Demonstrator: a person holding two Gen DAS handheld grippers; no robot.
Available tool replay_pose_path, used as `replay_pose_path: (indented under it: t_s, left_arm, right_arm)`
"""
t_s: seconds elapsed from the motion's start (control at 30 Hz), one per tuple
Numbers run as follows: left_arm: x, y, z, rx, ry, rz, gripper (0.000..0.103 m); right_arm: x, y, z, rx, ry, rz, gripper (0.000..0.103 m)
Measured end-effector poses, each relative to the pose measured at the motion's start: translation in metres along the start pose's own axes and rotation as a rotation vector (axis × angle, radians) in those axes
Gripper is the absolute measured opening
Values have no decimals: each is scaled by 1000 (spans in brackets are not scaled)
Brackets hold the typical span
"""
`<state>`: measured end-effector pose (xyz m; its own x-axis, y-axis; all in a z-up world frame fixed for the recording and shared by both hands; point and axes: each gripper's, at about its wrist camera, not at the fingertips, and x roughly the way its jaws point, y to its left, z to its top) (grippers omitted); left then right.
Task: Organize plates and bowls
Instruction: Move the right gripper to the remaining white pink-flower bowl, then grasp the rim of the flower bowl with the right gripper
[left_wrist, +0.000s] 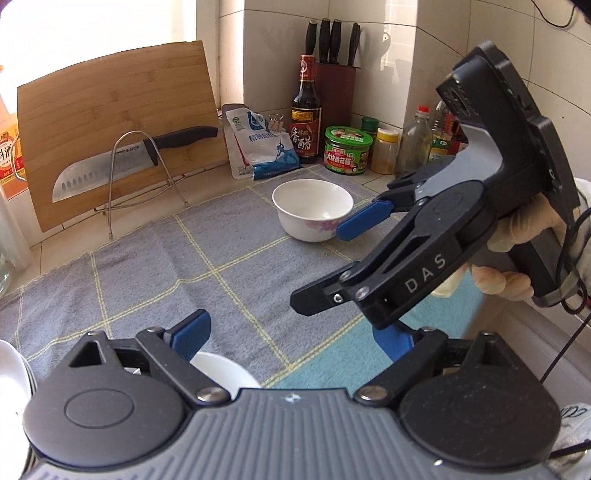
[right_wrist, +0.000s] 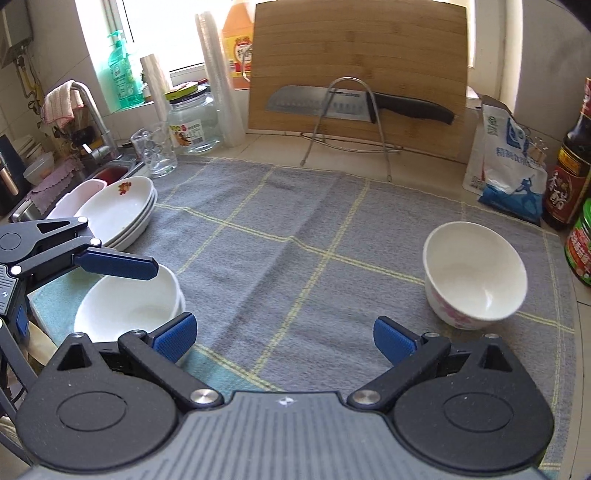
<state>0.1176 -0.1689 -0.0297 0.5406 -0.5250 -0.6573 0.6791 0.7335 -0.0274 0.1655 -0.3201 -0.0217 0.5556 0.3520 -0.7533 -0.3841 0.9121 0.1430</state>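
A kitchen bench (right_wrist: 280, 147) under a grey checked towel (right_wrist: 295, 236). The left tool (left_wrist: 291, 334) hangs with blue pads spread, nothing between them, above stacked white bowls (right_wrist: 129, 306) at the towel's near left corner. The right tool (right_wrist: 284, 334), stamped "DAS" on its arm and held in a gloved hand (left_wrist: 517, 251), is also spread and empty. A lone bowl (right_wrist: 474, 273) with pink flowers on its side stands empty and upright on the towel's right part, near the jars. Stacked plates (right_wrist: 118, 210), the top one bearing a red motif, sit at the towel's left edge beside the sink (right_wrist: 110, 171). Behind, a knife (right_wrist: 354, 103) marked "SUPOR" rests in a wire rack (right_wrist: 347, 122) against a bamboo board (right_wrist: 358, 48). At right stand a white-and-blue bag (left_wrist: 258, 144), a dark bottle (left_wrist: 306, 110) labelled "香醋", a green-lidded jar (left_wrist: 347, 149) reading "香菇酱", a yellow-capped jar (left_wrist: 385, 150) of yellow powder, and a knife block (left_wrist: 336, 85) holding four knives. A glass jar (right_wrist: 194, 118) and a cup (right_wrist: 153, 149) stand empty near the sink.
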Motion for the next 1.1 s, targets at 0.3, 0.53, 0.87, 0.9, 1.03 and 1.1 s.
replay_pose_path:
  t_s: [0.3, 0.53, 0.87, 0.9, 1.03, 1.1]
  left_arm:
    - [61, -40, 27, -3, -19, 88, 94]
    - [117, -56, 50, 4, -52, 155, 94]
    - [173, -68, 63, -18, -46, 195, 93]
    - [175, -68, 65, -22, -48, 194, 92]
    - [183, -68, 68, -28, -50, 210, 88]
    - [185, -68, 69, -29, -52, 200, 87]
  right_arm:
    - [-4, -84, -3, 13, 3, -78, 103]
    - [4, -129, 14, -27, -38, -80, 103]
    - [42, -170, 36, -15, -1, -1, 94]
    - [44, -172, 37, -14, 4, 4, 92]
    - [53, -179, 41, -5, 19, 21, 88]
    - [56, -183, 43, 0, 25, 35, 82]
